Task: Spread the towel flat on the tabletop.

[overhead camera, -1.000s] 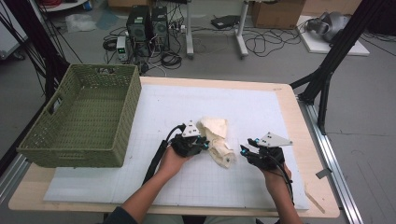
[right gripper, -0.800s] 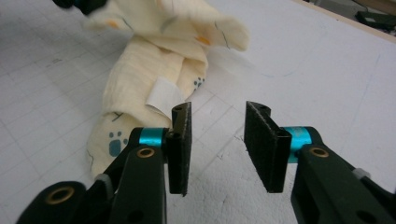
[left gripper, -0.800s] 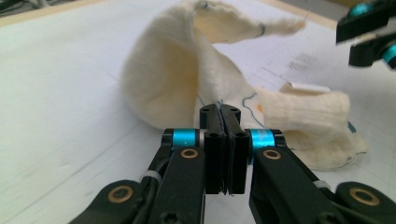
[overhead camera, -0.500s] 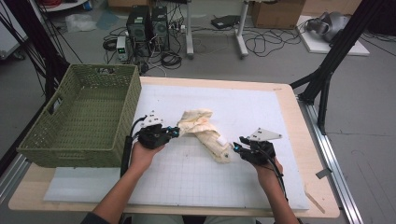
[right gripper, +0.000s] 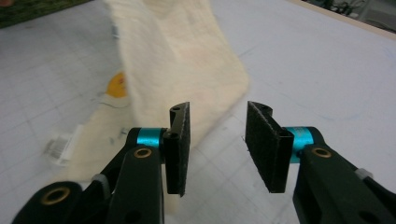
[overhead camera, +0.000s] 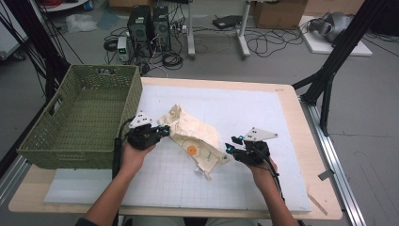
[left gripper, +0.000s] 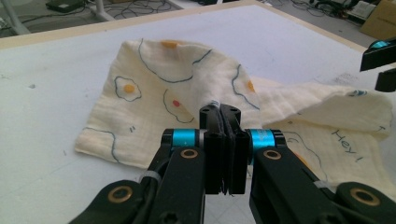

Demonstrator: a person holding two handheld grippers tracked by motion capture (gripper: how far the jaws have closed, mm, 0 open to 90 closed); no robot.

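White mat [overhead camera: 263,117] covers the counter [overhead camera: 301,141]; cables [overhead camera: 263,42] litter the floor. Left tool [overhead camera: 162,131] pinches the cloth [overhead camera: 193,134]; right tool [overhead camera: 229,144] stands half open, empty.

The left tongs [overhead camera: 162,130] have dragged the cream cloth [overhead camera: 195,139] leftward toward the green basket [overhead camera: 80,122], stretching it out.

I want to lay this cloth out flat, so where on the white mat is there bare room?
The far right of the white mat, between the cloth and the table's right edge, is bare. So is the near strip in front of the cloth, between the forearms. It is crowded on the left, where the green basket borders the left hand-held gripper.
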